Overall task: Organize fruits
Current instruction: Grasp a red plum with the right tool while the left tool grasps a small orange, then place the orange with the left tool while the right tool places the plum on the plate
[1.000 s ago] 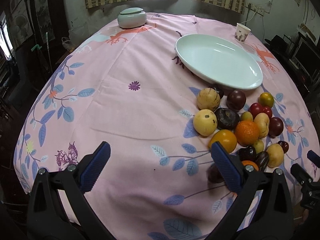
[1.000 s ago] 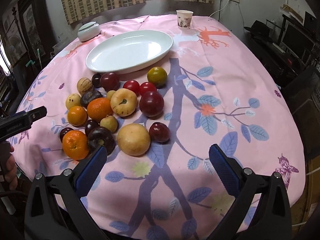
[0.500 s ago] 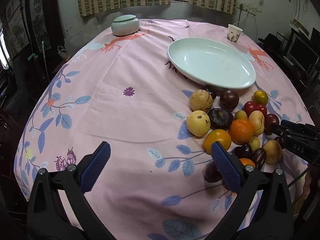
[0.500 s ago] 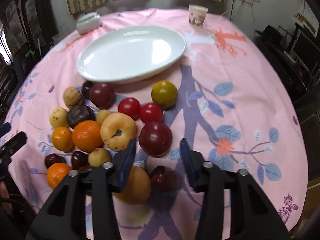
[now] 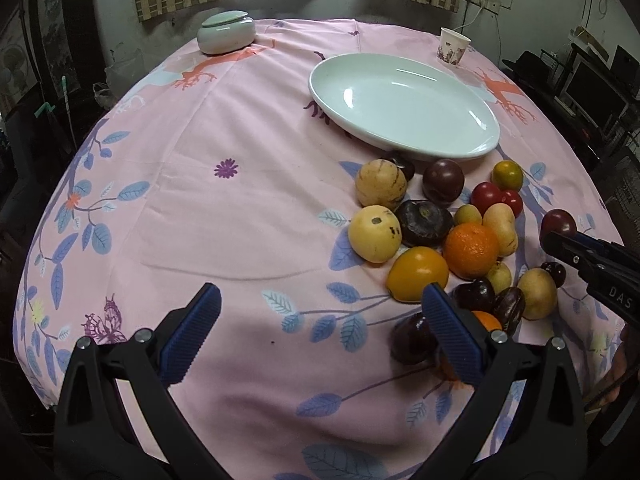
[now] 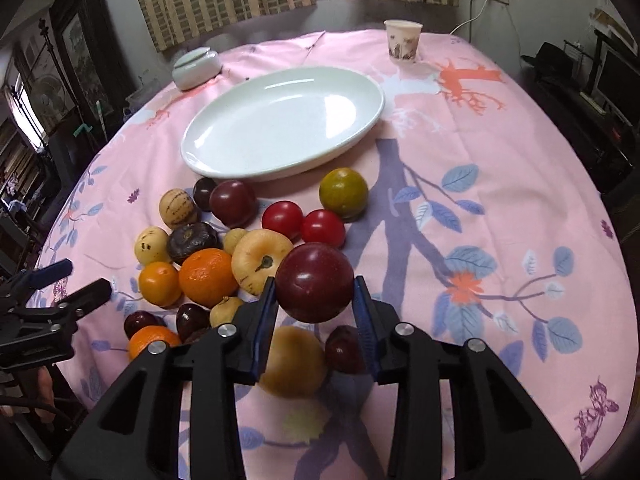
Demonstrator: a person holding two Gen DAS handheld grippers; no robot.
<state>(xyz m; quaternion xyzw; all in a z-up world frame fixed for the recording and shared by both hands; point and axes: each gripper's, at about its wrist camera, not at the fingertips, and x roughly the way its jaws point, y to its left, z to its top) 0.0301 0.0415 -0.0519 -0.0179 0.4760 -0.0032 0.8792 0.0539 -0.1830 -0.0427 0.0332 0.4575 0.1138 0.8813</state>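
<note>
Right tool: its jaws have just been closing and now press on both sides of a large dark red plum, which it has hold of at the right edge of the fruit pile.
Left tool: jaws wide apart with nothing between them, over bare pink cloth just left of the pile.
Fruit pile: bunched on the tabletop just in front of the oval white plate, which has nothing on it.
Beside the held plum: a pale yellow apple-like fruit touches it on the left; two red tomatoes sit just behind it.
Under the right tool: a tan round fruit and a small dark red plum lie below the fingers, near the held plum.
Between plum and plate: the tomatoes, a green-yellow citrus and another dark plum line the plate's near rim.
Rest of the pile: an orange mandarin, a smooth orange fruit, a dark purple flat fruit, a striped yellow fruit and several small dark and pale ones, packed close and touching.
Near the left tool: its right finger overlaps a dark fruit at the pile's near edge.
Far side: a lidded ceramic jar and a paper cup, both well apart from the fruit.
</note>
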